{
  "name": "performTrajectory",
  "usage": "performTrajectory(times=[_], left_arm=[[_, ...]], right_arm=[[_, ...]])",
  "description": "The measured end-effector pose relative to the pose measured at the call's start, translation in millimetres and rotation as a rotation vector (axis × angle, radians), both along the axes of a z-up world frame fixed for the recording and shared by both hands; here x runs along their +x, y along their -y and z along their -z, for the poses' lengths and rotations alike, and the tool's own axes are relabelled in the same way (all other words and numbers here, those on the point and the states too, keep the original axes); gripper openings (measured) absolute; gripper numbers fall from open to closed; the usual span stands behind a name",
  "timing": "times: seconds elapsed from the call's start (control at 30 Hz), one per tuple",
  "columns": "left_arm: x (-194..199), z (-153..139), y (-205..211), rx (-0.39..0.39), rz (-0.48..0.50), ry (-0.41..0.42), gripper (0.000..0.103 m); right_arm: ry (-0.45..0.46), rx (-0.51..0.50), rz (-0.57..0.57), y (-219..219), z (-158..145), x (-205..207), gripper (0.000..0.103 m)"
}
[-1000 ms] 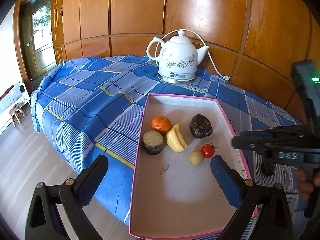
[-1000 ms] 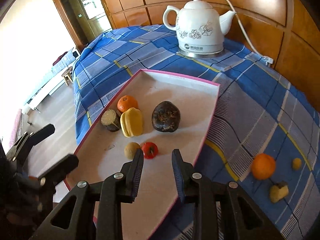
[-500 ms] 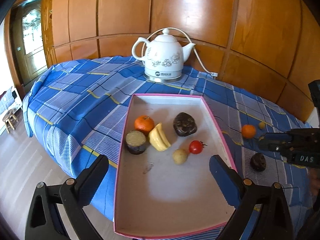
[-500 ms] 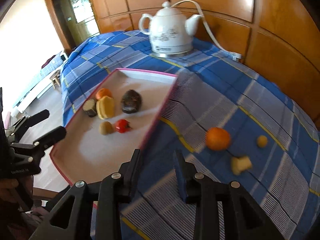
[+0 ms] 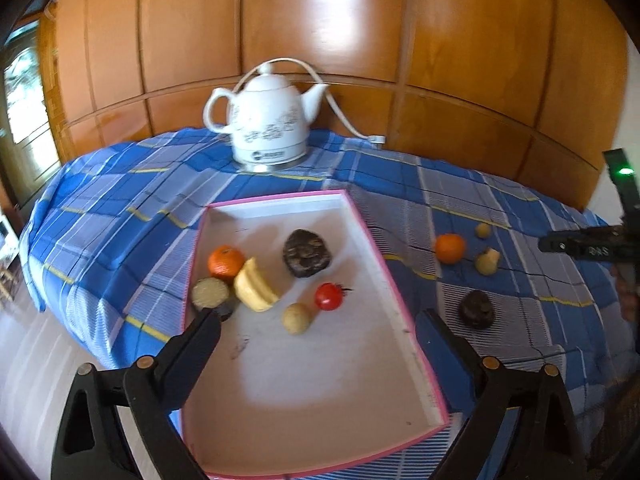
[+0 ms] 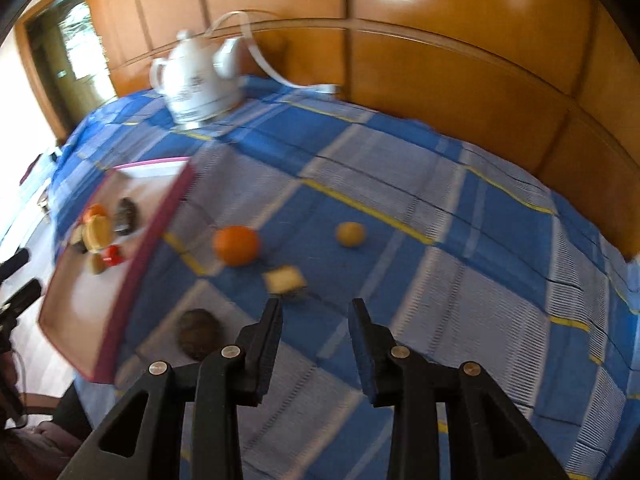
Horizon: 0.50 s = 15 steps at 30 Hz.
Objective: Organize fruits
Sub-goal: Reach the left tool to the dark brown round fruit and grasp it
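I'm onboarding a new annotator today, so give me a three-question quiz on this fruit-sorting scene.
1. True or false: the pink-rimmed tray is empty.
2. How many pieces lie on the checked cloth outside the tray?
3. Which piece in the tray lies closest to the red tomato? A) orange B) small tan round fruit C) white kettle

Key:
1. False: six pieces lie in it, among them an orange and a dark brown fruit.
2. Four: an orange, a small yellow fruit, a pale cut piece and a dark round fruit.
3. B, the small tan round fruit.
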<state>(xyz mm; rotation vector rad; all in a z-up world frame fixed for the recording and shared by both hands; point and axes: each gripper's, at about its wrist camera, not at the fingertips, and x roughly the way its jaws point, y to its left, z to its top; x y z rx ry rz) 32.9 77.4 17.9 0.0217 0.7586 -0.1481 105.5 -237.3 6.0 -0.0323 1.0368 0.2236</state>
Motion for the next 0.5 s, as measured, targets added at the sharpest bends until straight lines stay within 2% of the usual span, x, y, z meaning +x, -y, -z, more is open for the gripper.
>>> performTrajectory(times=[0.1,0.27,0.4,0.5], left_arm=[[3,-3,16,-0.001,0.065,-0.011,0.089],[10,-5,51,-0.029,0.201,-0.048,0.076],[20,3,88,-0.026,0.308,-0.090,0.074],[31,14,111,-0.007,0.346,-0.132,0.074]], right_arm=[[-0.013,-0.004,0.056,22,11,6,0.034],[-0.062,0.063,0.151,50,30,10,0.034],[-0.051,0.104,0.154,55,25,10,0.034],[-0.054,0.137,0.144,52,23,10,0.034]])
